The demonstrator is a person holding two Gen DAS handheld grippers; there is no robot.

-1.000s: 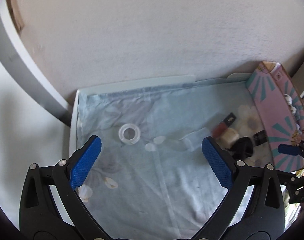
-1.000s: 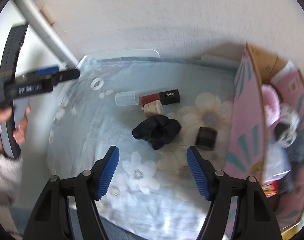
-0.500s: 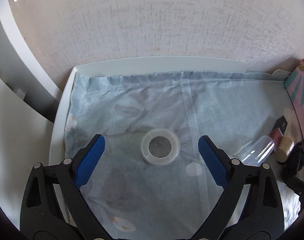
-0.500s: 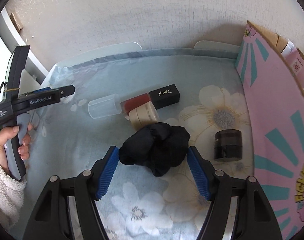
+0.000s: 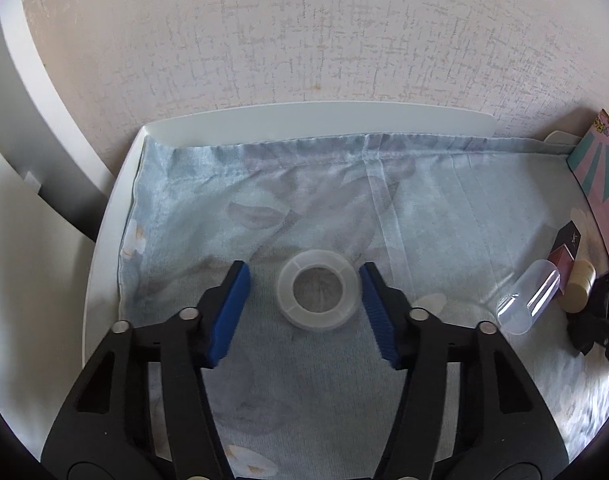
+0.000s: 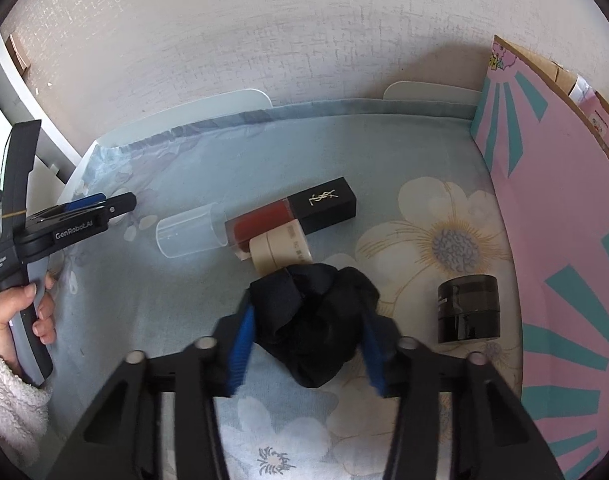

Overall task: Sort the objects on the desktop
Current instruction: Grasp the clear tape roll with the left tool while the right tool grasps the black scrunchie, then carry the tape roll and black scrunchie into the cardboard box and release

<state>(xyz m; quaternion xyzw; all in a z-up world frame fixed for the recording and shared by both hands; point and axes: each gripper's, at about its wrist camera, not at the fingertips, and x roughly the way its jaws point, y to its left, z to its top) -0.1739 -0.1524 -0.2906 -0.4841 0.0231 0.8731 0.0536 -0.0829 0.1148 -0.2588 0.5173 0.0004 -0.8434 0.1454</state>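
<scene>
**Spotter:** On the left of the cloth-covered surface (image 5: 344, 200), your left gripper (image 5: 303, 276) straddles the clear tape ring (image 5: 319, 321). Its jaws have just been closing and stand narrow around the ring. The right-hand pad looks to be touching the rim; the left-hand pad shows a gap.

**Checker:** So no grip there yet?

**Spotter:** Not as I read it. You are in the grasp step on that side. The next move calls for you to finish the squeeze evenly, because one pad arriving first may slide the ring along the cloth.

**Checker:** And further right?

**Spotter:** Past the clear tube (image 6: 190, 230), the lipstick box (image 6: 320, 204) and the cream jar (image 6: 282, 250), your right gripper (image 6: 306, 320) has the black scrunchie (image 6: 316, 320) between its jaws. They too have just been closing, and the blue pads press into the fabric on both sides.

**Checker:** Is it lifted?

**Spotter:** Apparently not; it lies on the cloth, its upper edge against the cream jar. The black jar (image 6: 468, 308) stands just beside it to the right.

**Checker:** Where does it go?

**Spotter:** Probably into the pink box (image 6: 564, 240) at the far right. Lift straight up first, so that you clear both jars.
</scene>
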